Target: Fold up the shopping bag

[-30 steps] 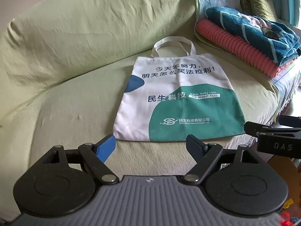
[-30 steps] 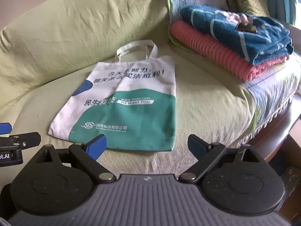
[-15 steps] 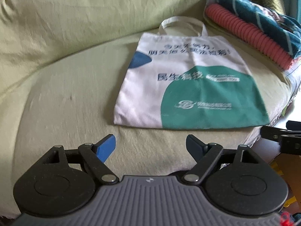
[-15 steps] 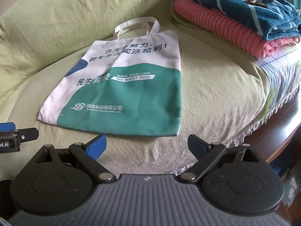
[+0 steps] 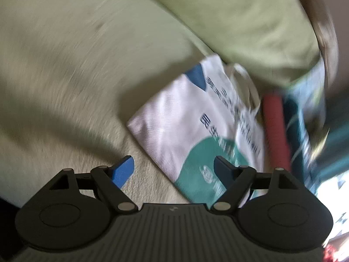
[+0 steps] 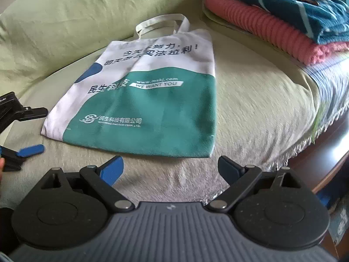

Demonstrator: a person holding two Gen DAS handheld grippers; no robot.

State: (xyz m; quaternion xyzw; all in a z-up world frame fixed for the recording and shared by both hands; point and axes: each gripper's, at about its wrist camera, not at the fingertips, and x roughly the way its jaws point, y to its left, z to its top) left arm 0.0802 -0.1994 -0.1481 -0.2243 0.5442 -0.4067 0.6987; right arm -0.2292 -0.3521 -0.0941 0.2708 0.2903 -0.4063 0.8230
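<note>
The shopping bag [image 6: 139,100] lies flat, unfolded, on the sofa [image 6: 250,109]; both tools, left [image 5: 174,170] and right [image 6: 171,167], are spread, needing an edge to pinch.

Matt woven cloth shopping bag [image 6: 139,100] on rough cloth sofa cover [image 6: 250,109]; ribbed pink blanket [image 6: 257,24].

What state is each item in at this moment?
tote bag: flat, unfolded, printed side up, handles toward the backrest.
left tongs: open, empty, near the bag's bottom corner.
right tongs: open, empty, just short of the bag's bottom edge.
folded blankets: stacked beside the bag.
</note>
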